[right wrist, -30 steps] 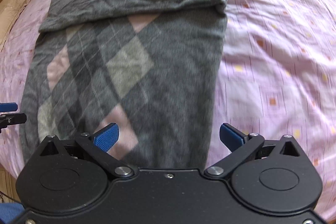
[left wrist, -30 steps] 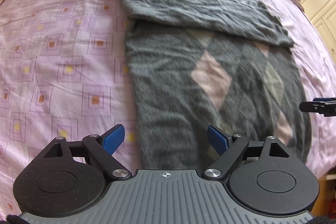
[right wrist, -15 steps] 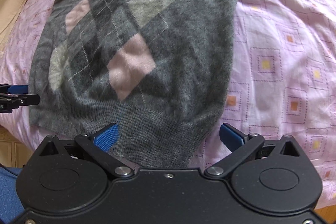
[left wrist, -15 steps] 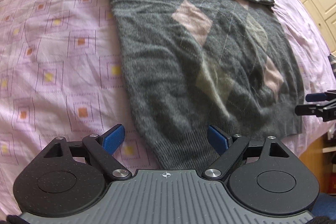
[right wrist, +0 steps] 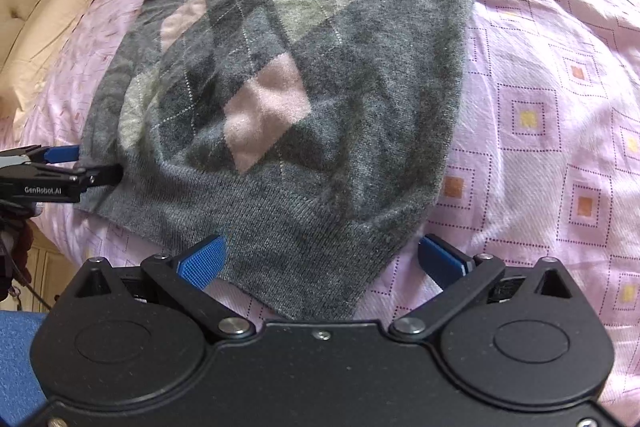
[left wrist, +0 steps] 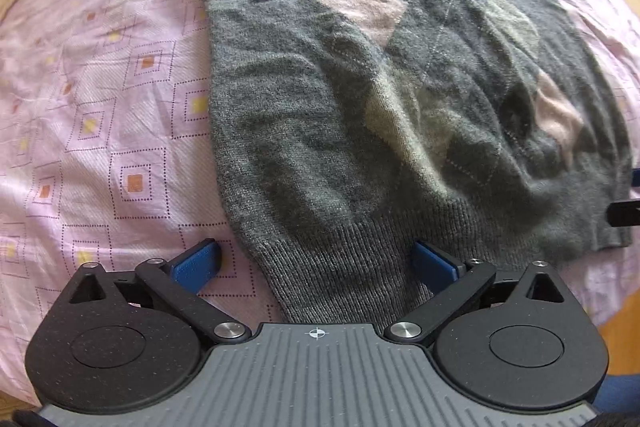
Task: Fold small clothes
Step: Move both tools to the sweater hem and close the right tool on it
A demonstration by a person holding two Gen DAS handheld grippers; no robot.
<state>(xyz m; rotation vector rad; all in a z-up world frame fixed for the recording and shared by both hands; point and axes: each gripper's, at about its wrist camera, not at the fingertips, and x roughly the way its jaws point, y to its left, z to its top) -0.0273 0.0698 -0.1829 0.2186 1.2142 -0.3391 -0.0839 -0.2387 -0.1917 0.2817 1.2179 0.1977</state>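
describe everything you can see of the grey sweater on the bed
The sweater is a fuzzy grey knit with an argyle front of pink, pale green and dark diamonds and a ribbed hem. It lies flat on the pink patterned bedsheet, sleeves folded across its top. Both open grippers straddle its hem corners, pads not pressing.

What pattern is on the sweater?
Grey sweater with pink and pale grey argyle diamonds; right wrist view shows it best.

The sweater (left wrist: 288, 131) is charcoal grey with an argyle pattern of pale pink and grey-green diamonds crossed by thin dotted white lines, the bed sheet (left wrist: 120, 107) is pink-lilac printed with dotted squares holding orange or yellow centres, and both black tongs carry blue pads (right wrist: 202, 261).
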